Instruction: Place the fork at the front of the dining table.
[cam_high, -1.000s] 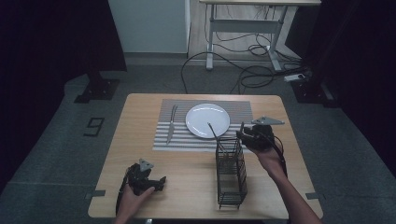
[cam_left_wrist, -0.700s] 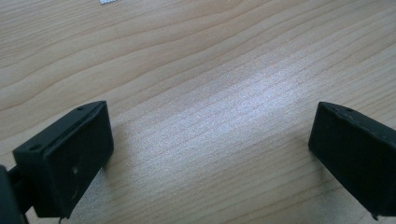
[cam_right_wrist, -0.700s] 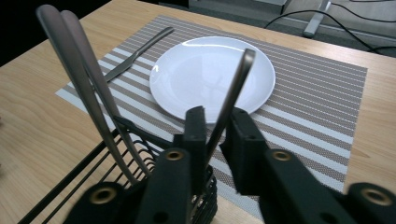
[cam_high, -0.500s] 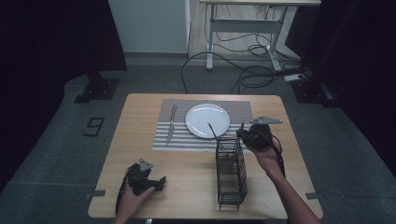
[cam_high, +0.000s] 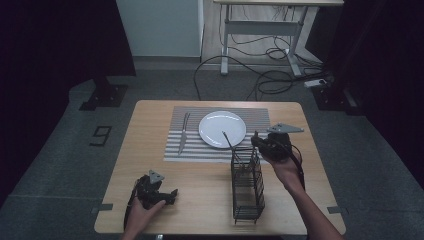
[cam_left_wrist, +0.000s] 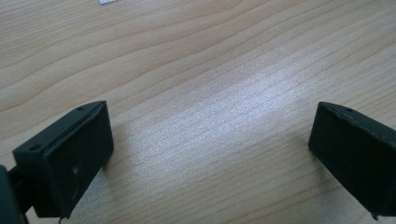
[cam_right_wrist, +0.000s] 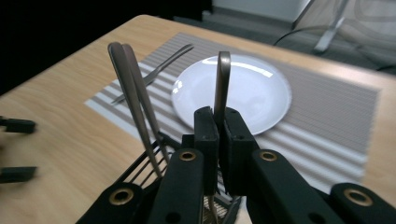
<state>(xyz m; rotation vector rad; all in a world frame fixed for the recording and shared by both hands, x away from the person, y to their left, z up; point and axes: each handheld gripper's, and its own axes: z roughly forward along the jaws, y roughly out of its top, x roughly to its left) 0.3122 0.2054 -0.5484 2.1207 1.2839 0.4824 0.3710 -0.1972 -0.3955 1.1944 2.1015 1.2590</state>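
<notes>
A black wire cutlery caddy (cam_high: 247, 186) stands on the wooden table right of centre. My right gripper (cam_high: 256, 139) is at the caddy's far end. Its jaws have just been closing and are now shut on a metal utensil handle (cam_right_wrist: 222, 79) that rises upright from the caddy between them, as the right gripper view (cam_right_wrist: 217, 122) shows. Two more handles (cam_right_wrist: 133, 95) lean out of the caddy to its left. My left gripper (cam_high: 171, 194) rests near the table's front left, open (cam_left_wrist: 210, 140) with only bare wood between its jaws.
A striped placemat (cam_high: 260, 117) lies at the back of the table with a white plate (cam_high: 221, 126) on it and a fork (cam_high: 183, 133) to the plate's left. Desk legs and cables (cam_high: 260, 55) lie on the floor beyond.
</notes>
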